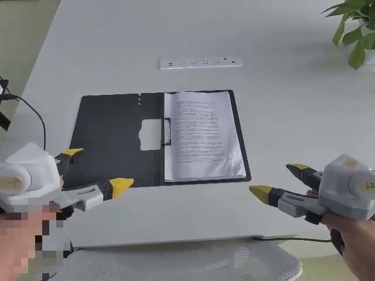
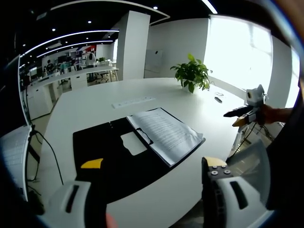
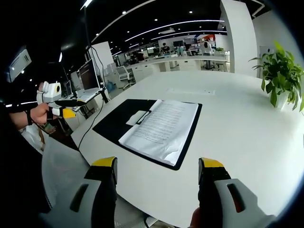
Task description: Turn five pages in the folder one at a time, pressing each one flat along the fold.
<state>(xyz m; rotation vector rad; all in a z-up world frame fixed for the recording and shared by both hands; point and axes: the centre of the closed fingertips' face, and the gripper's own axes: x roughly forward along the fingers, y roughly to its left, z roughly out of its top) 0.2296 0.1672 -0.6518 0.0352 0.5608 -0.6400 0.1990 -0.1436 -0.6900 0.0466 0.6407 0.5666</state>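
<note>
left gripper (image 1: 97, 170): jaws held apart, nothing gripped, seen just beside folder's near-left corner | folder (image 1: 111, 137): laid open on table (image 1: 293, 117), pages (image 1: 202, 134) stacked on right half | right gripper (image 1: 280, 180): jaws held apart, nothing gripped, seen clear of near-right corner

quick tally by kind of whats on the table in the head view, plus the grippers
open black folder: 1
stack of white printed pages: 1
long white power strip: 1
green leafy plant: 1
thin black cable: 1
yellow-tipped grippers, left gripper and right gripper, both open: 2
total: 7
</note>
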